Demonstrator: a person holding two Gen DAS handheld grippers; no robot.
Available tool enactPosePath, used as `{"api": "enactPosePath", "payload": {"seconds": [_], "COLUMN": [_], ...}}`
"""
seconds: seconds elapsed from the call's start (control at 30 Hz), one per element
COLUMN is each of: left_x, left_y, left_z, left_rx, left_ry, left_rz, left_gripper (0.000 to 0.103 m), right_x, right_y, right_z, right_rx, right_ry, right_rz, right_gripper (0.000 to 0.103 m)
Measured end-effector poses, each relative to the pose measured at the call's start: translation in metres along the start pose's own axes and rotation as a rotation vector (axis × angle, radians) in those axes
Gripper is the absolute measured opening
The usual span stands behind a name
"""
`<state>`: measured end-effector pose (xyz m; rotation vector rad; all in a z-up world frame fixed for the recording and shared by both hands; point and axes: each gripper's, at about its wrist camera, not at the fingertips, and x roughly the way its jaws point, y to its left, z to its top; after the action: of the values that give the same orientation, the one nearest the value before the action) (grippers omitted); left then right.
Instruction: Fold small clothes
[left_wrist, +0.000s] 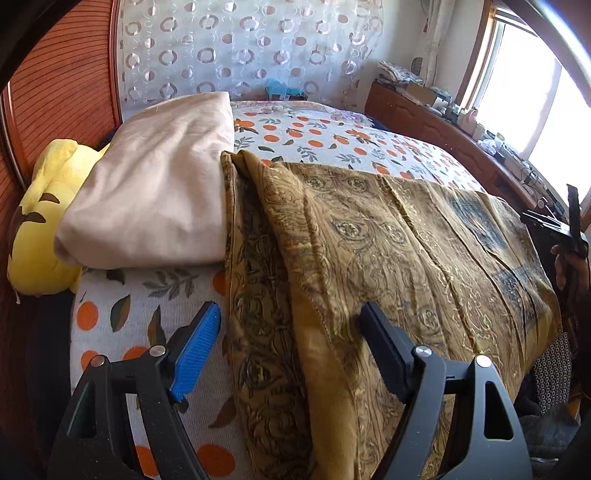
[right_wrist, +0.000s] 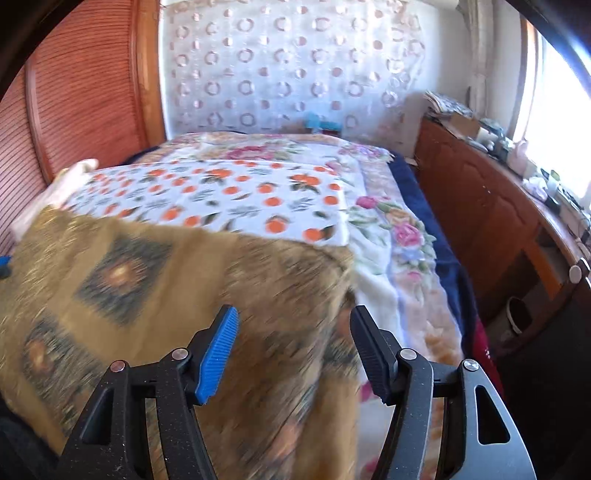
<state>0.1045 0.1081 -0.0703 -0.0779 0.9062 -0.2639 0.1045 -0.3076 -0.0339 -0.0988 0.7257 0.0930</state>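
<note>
Across the bed (left_wrist: 295, 129), an orange-print sheet (right_wrist: 229, 192) is lying under the brown patterned cloth (left_wrist: 388, 240), which is spreading from centre toward five o'clock and draping over the near edge. At ten o'clock a beige pillow (left_wrist: 155, 192) is resting. Both the left gripper (left_wrist: 291, 328) and right gripper (right_wrist: 295, 332) are gaping, gripping nothing. At three o'clock a wooden cabinet (right_wrist: 480, 206) is bordering the bed.

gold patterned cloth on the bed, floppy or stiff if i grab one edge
Probably floppy: the gold patterned cloth lies in soft folds and drapes over the bed's edge. Likely light and thin, since its left hem is folded over. It may slide on the orange-print sheet.
</note>
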Motion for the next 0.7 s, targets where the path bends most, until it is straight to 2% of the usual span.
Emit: {"api": "enactPosePath", "payload": {"seconds": [0.07, 0.23, 0.3, 0.43, 0.5, 0.57, 0.6, 0.63, 0.67, 0.7], "left_x": [0.003, 0.005, 0.005, 0.006, 0.007, 0.007, 0.007, 0.007, 0.007, 0.006], "left_y": [-0.001, 0.002, 0.001, 0.003, 0.004, 0.003, 0.002, 0.002, 0.002, 0.002], "left_z": [0.001, 0.002, 0.001, 0.002, 0.002, 0.002, 0.002, 0.003, 0.003, 0.003], "left_rx": [0.003, -0.016, -0.014, -0.026, -0.032, -0.029, -0.025, -0.022, -0.02, -0.018], "left_ry": [0.003, 0.01, 0.009, 0.005, 0.003, 0.0, 0.0, -0.001, 0.0, 0.001], "left_rz": [-0.002, -0.041, -0.037, -0.041, -0.042, -0.036, -0.039, -0.033, -0.027, -0.025], "left_gripper": [0.078, 0.054, 0.052, 0.052, 0.052, 0.051, 0.042, 0.036, 0.031, 0.021], "right_x": [0.021, 0.066, 0.08, 0.087, 0.085, 0.079, 0.075, 0.072, 0.07, 0.068], "right_y": [-0.01, -0.028, -0.033, -0.037, -0.038, -0.033, -0.03, -0.028, -0.028, -0.027], "right_z": [0.011, 0.027, 0.028, 0.029, 0.028, 0.026, 0.024, 0.023, 0.023, 0.023], "right_rx": [0.022, 0.105, 0.147, 0.172, 0.152, 0.112, 0.091, 0.072, 0.064, 0.059], "right_ry": [0.03, 0.115, 0.151, 0.157, 0.151, 0.133, 0.123, 0.112, 0.106, 0.098], "right_rz": [-0.007, 0.051, 0.067, 0.097, 0.099, 0.059, 0.038, 0.022, 0.018, 0.014], "right_gripper": [0.065, 0.065, 0.065, 0.065, 0.059, 0.048, 0.042, 0.028, 0.023, 0.02]}}
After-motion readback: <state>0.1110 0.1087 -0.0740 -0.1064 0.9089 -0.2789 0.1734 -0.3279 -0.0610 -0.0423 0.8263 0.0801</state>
